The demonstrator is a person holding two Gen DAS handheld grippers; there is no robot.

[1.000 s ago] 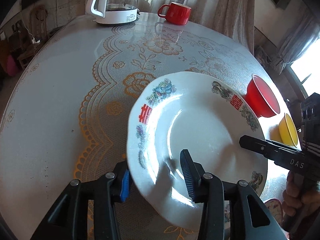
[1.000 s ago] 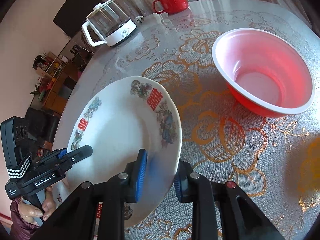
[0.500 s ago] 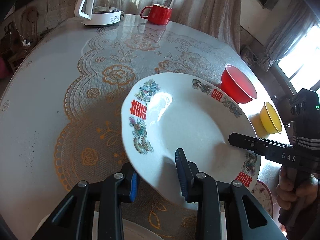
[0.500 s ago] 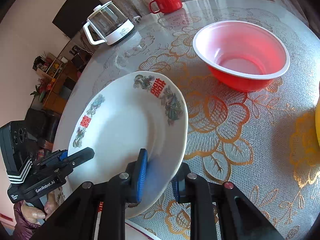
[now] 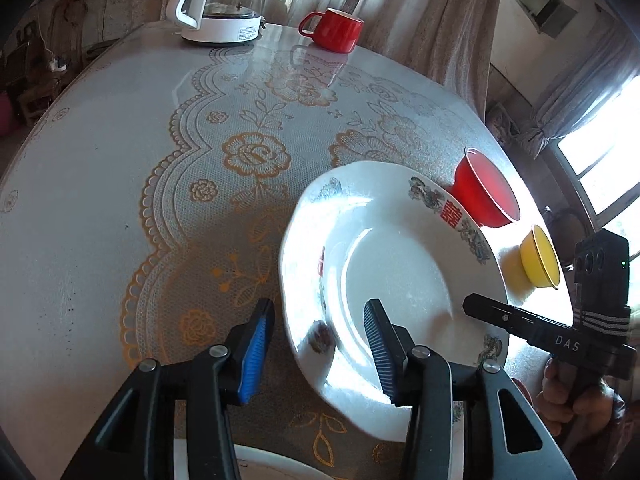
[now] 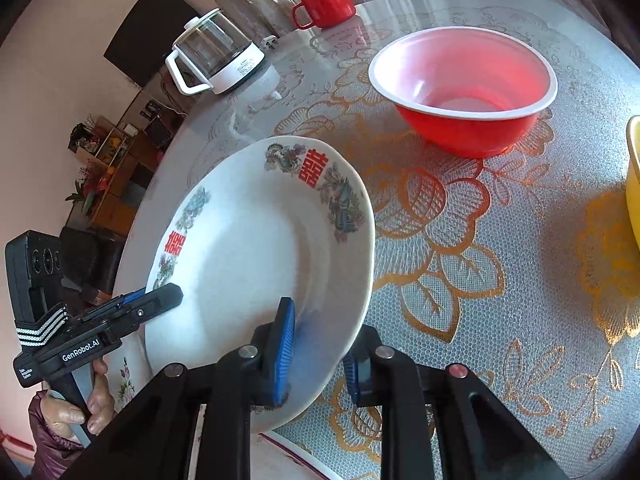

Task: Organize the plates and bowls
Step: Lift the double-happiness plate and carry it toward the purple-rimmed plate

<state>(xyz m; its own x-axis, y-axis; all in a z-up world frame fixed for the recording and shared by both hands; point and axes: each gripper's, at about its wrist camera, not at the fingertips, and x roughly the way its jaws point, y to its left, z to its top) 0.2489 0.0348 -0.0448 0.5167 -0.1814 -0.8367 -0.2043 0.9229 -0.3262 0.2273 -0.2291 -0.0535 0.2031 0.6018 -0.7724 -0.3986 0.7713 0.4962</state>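
A white plate with red characters and flower prints hangs tilted above the table. My right gripper is shut on its near rim, one blue pad on the face and one beneath. My left gripper straddles the opposite rim; its jaws are opening, and the left pad stands off the plate's edge. The same plate fills the right wrist view, with the left gripper at its far side. A red bowl and a yellow bowl stand upright on the table beyond.
Another white plate lies on the table under the grippers, partly hidden. A glass kettle and a red mug stand at the far edge. The lace-patterned tablecloth covers the round table. A person's hand holds the right gripper.
The left jaws have spread apart and the left pad has come off the plate's rim. The plate sits further right in the left wrist view. The right gripper keeps its grip.
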